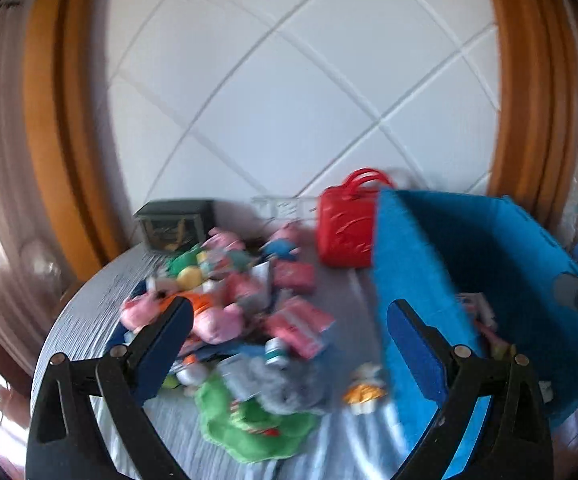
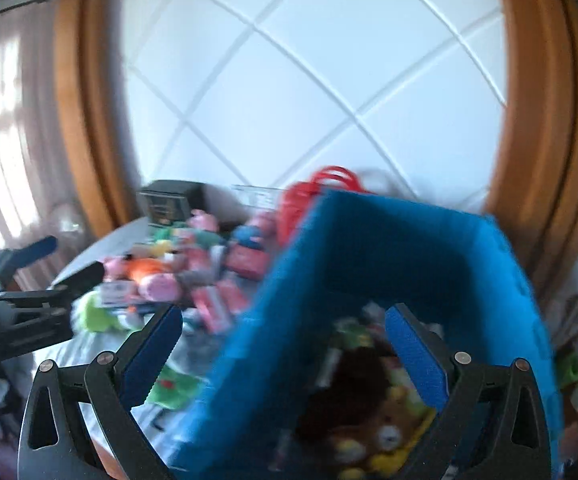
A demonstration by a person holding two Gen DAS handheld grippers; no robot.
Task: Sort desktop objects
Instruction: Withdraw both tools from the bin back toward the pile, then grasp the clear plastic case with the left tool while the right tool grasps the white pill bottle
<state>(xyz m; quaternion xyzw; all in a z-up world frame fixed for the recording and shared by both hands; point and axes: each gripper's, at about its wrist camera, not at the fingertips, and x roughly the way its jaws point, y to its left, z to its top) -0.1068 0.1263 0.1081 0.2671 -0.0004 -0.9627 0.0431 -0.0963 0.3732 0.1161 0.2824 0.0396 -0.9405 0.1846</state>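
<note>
Blue bin (image 1: 489, 272): toy pile (image 1: 225, 308) left of it, red case (image 1: 345, 232) behind. Both grippers (image 1: 289, 328) (image 2: 283, 336) spread wide, empty. Labels blurred, unreadable.

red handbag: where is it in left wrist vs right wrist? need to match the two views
Left wrist: red handbag stands right of centre at the back of the table, fully visible, against the blue bin's left wall.
Right wrist: red handbag near centre, mostly hidden behind the blue bin; handles and a strip show.
Shared landmark: the dark box at back left.
</note>
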